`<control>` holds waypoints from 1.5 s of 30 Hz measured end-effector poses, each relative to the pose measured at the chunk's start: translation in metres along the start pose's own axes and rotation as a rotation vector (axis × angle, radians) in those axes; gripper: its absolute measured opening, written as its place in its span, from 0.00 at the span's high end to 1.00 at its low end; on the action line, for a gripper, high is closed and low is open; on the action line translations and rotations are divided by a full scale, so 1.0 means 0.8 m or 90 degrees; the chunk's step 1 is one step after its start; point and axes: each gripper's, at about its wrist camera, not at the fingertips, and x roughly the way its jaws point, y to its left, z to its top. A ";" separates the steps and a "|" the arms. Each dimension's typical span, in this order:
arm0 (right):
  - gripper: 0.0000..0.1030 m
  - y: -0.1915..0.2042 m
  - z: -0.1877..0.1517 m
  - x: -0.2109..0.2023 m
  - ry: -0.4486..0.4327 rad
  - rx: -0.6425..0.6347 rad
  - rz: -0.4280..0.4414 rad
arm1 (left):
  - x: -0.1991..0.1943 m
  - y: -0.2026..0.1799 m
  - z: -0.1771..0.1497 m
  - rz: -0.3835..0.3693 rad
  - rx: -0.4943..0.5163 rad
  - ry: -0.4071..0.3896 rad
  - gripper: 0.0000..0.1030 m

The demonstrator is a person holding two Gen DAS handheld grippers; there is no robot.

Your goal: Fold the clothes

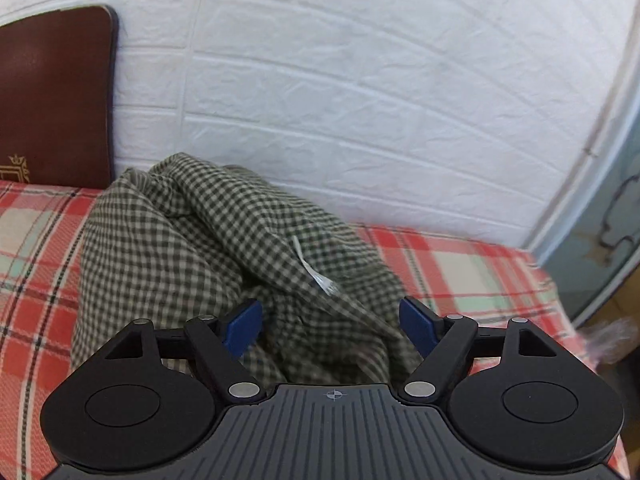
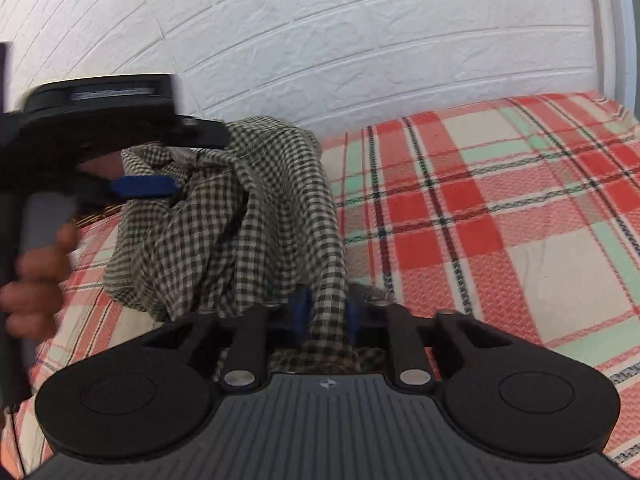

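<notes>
The crumpled green-and-cream gingham garment [image 1: 224, 248] lies heaped on the red plaid bedspread [image 2: 480, 216], near the white brick-pattern wall [image 1: 360, 80]. Our right gripper [image 2: 324, 316] pinches a bunched strand of it, cloth rising away from us. Our left gripper [image 1: 330, 326], jaws spread with nothing clamped, sits right over the heap.

Both wrist views low, close, wall-facing, sharing checked garment [image 1: 224, 240]

One checked garment [image 1: 208, 248], two hand-held grippers, left [image 1: 332, 326] and right [image 2: 324, 314], one plaid bedcover [image 2: 500, 220], one brown cushion [image 1: 52, 96]
</notes>
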 end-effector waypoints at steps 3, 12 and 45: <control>0.95 0.009 0.000 -0.008 -0.009 -0.017 0.008 | 0.021 0.003 0.009 0.017 -0.013 0.017 0.24; 0.97 0.046 0.014 -0.050 -0.059 -0.055 0.057 | -0.076 0.038 0.013 0.031 0.047 -0.049 0.94; 0.56 0.183 -0.125 -0.056 0.120 -0.221 0.262 | -0.152 0.076 -0.087 0.182 0.257 -0.065 0.22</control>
